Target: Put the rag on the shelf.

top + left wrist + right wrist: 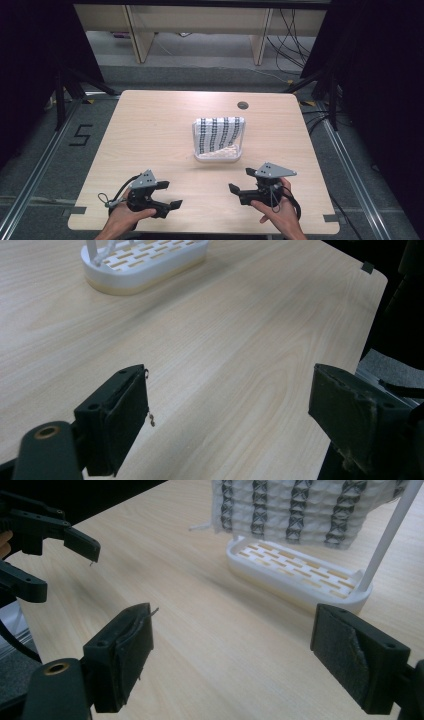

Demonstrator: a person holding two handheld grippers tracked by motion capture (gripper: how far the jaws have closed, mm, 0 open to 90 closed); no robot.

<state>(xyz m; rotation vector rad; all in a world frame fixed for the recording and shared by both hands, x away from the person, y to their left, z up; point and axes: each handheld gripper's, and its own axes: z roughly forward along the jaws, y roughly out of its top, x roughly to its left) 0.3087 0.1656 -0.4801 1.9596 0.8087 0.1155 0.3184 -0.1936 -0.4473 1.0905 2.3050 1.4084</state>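
High view: white rack (218,154) holds patterned cloth (220,134), perhaps draped; both tongs wide.

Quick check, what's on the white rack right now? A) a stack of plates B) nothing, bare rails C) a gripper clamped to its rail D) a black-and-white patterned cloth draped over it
D: a patterned cloth with dark stripes hangs over the white rack mid-table, while the left gripper and the right gripper sit open near the table's front edge, clear of it.

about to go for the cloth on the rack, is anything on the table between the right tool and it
Nothing visible does. Bare wooden table lies between the open right tool and the patterned cloth hanging on the white rack. The left tool sits off to the side.
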